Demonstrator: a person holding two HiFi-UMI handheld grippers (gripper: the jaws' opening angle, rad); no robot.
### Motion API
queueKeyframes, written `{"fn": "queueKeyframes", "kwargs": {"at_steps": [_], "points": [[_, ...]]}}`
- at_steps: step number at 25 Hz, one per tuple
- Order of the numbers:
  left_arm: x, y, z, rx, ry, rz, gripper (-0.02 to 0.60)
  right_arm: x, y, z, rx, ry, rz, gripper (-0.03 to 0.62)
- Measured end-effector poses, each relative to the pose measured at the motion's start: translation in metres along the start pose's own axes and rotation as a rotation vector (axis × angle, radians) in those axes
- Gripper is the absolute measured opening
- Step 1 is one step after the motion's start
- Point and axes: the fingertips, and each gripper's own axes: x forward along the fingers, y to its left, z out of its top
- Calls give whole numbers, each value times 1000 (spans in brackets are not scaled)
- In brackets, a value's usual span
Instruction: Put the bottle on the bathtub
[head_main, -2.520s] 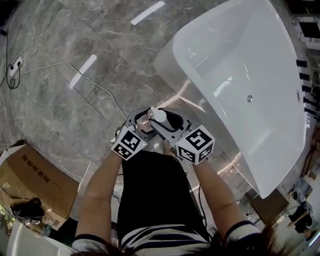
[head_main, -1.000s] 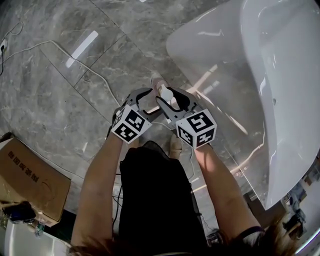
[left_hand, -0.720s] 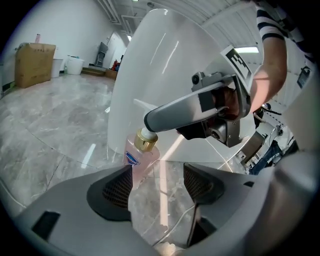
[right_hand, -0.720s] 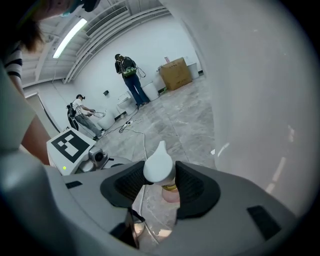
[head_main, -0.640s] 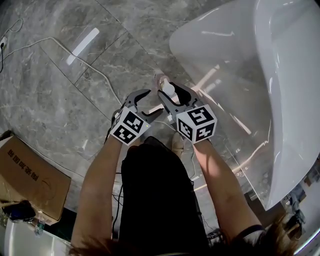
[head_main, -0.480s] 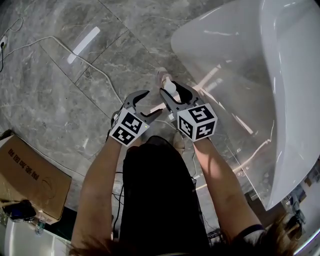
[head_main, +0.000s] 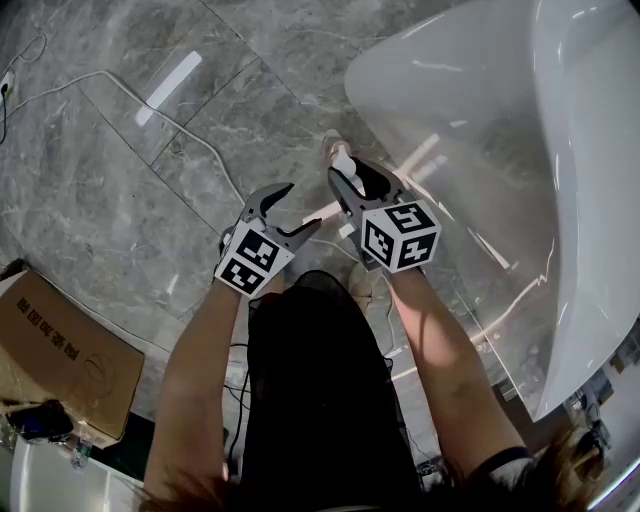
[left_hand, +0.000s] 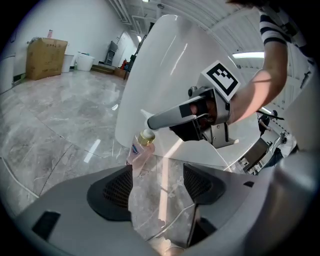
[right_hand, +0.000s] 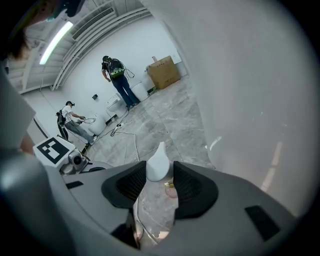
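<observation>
Beside the outer wall of the bathtub, the right hand-held gripper pinches the bottle by its white pump head. The pink body hangs below, over the marble floor. The left hand-held gripper is spread, with nothing between its jaws, just beside the right one.

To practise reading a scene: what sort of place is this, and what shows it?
Probably a showroom or warehouse hall, not a home bathroom: a freestanding bathtub stands on a wide marble floor, with a cardboard box by the far wall and a person standing nearby.
</observation>
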Motion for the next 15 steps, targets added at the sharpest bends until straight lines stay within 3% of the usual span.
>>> {"fn": "queueKeyframes", "kwargs": {"at_steps": [7, 15], "points": [[-1, 1, 6, -5, -21, 11, 337, 0, -3, 2, 20, -7, 6, 186], [-6, -3, 17, -23, -41, 10, 336, -2, -8, -4, 6, 36, -44, 201]]}}
